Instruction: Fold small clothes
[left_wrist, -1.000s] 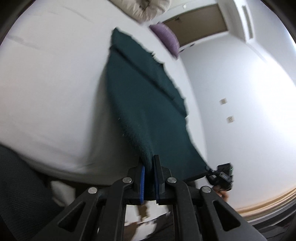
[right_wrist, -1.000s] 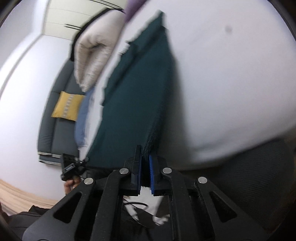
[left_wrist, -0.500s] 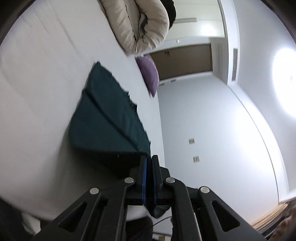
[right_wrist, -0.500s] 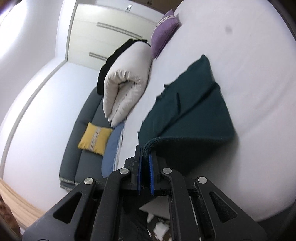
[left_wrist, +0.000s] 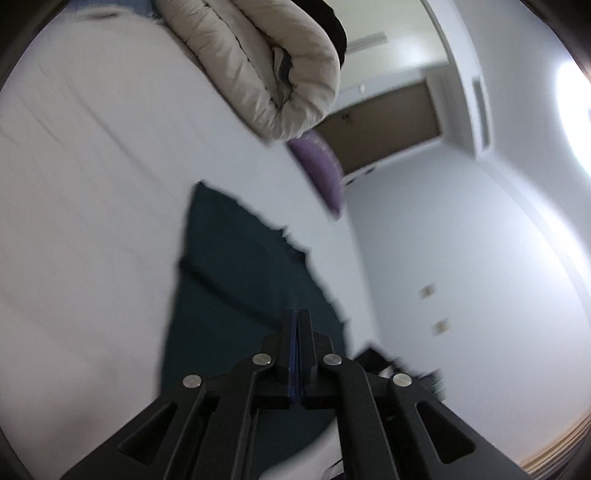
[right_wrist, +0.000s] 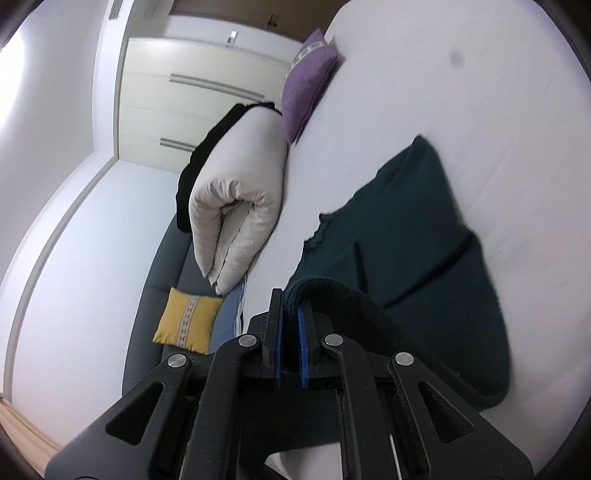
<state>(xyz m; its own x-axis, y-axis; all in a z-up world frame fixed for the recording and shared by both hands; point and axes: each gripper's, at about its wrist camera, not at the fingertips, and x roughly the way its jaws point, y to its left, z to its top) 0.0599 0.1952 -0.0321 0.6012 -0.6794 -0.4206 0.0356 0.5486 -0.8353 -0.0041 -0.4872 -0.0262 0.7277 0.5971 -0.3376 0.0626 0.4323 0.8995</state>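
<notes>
A: What colours are on the bed?

B: The bed sheet (right_wrist: 424, 85) is plain white with one small dark spot. On it lies a dark teal garment (right_wrist: 417, 236), solid, no pattern. A rolled duvet (right_wrist: 240, 206) is cream, edged with black.

A: And the cushions?

B: One purple cushion (right_wrist: 306, 85) with a pale patterned band along its top. One mustard yellow cushion (right_wrist: 188, 321) with a white embroidered stripe, on a grey-blue sofa (right_wrist: 147, 332).

A: The tools?

B: Both black. The left gripper (left_wrist: 297, 325) and right gripper (right_wrist: 291, 306) have bright blue pads.

A: The room?

B: White walls, a cream wardrobe (right_wrist: 192, 96) with grey handles, a brown door (left_wrist: 391, 122).
</notes>
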